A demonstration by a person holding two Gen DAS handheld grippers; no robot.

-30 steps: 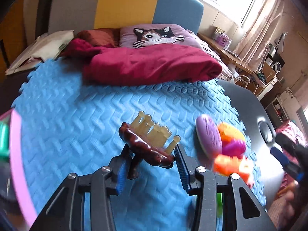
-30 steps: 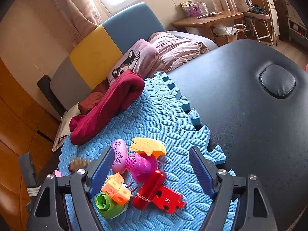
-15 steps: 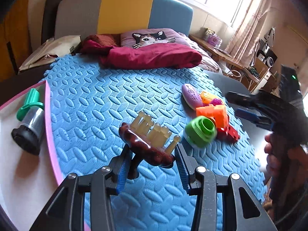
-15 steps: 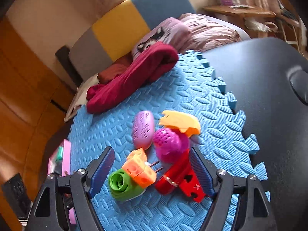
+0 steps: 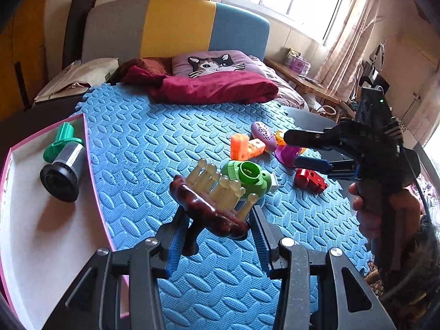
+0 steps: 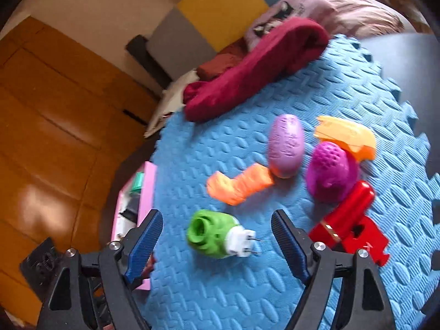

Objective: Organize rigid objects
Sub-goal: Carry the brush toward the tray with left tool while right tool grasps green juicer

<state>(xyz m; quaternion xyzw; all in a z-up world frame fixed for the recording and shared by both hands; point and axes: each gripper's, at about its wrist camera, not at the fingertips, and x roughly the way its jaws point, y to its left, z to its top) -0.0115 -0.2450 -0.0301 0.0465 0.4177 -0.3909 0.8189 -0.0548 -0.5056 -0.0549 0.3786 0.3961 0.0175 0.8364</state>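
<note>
The left gripper clamps a dark-brown wooden massage brush with pale pegs between its jaws. The right gripper's jaws stand wide, the green round plastic plug adapter lying untouched between them on the blue foam mat.

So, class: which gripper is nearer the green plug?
Right. The right gripper hangs open just over the green plug, its fingers either side of it. The left gripper, shut on a brown comb, sits further back, towards the tray.

A tray lies at the mat's left edge, toys clustered right, a blanket behind.
</note>
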